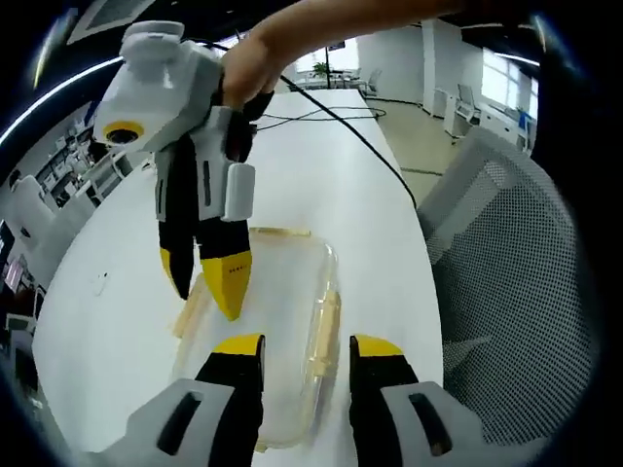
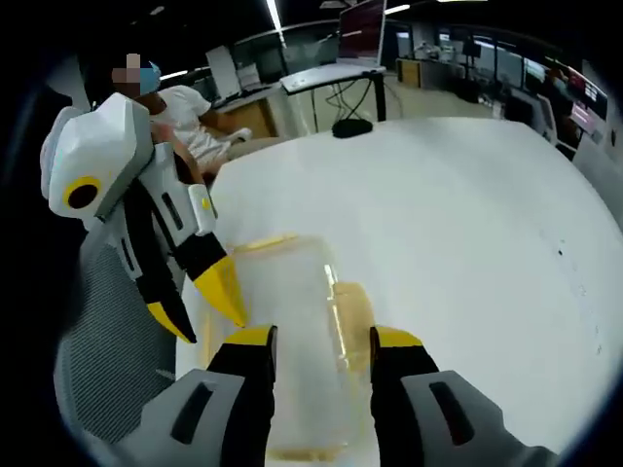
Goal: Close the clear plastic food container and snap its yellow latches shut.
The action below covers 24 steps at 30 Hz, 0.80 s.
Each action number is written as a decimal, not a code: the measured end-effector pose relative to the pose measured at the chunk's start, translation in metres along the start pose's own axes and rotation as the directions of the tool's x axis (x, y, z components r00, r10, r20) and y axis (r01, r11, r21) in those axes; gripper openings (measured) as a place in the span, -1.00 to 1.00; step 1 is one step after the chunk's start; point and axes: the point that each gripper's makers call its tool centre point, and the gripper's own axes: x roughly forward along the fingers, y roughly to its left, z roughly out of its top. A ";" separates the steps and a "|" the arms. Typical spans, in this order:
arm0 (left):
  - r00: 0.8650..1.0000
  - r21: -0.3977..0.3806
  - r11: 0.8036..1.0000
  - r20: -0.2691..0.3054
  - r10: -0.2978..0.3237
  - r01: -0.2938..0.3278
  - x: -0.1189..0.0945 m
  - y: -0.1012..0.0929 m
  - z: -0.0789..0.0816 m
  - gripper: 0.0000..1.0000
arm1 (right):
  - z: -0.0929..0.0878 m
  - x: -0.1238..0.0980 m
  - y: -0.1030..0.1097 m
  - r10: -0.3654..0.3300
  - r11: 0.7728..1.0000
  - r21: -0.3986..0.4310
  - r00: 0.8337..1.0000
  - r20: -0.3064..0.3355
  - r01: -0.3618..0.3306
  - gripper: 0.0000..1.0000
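The clear plastic container [image 1: 287, 292] lies on the white table [image 1: 127, 321] with its lid on top. Pale yellow latches show at its far end [image 1: 279, 232], left side [image 1: 191, 309] and right side [image 1: 327, 331]. My left gripper [image 1: 307, 347] is open, its yellow-tipped jaws standing just over the container's near end. My right gripper [image 1: 202, 282], held by a hand, points down at the container's left edge with its jaws apart. In the right gripper view that gripper [image 2: 321, 338] stands open over the container [image 2: 292, 292], and the left gripper [image 2: 195, 304] reaches in from the left.
A black cable [image 1: 341, 122] runs along the table's far part. A grey mesh chair [image 1: 516, 272] stands close by the table's edge. A person [image 2: 185, 117] sits beyond the table, and a black object [image 2: 350, 126] rests at its far end.
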 end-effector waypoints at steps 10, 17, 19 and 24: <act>0.998 0.105 0.993 -0.018 0.055 -0.052 0.002 0.000 -0.001 -0.50 | -0.002 0.006 0.003 0.079 0.997 -0.004 0.993 -0.085 -0.080 -0.31; 0.995 0.133 0.987 -0.028 0.096 -0.091 0.001 0.000 -0.002 -0.48 | -0.002 0.008 0.007 0.125 0.992 0.003 0.984 -0.128 -0.125 -0.30; 0.994 0.134 0.986 -0.028 0.103 -0.098 0.001 0.001 -0.002 -0.49 | -0.003 0.008 0.006 0.134 0.991 0.017 0.981 -0.137 -0.133 -0.29; 0.993 0.151 0.982 -0.023 0.118 -0.114 0.005 0.002 0.000 -0.45 | -0.003 0.009 0.008 0.148 0.989 0.024 0.976 -0.158 -0.146 -0.29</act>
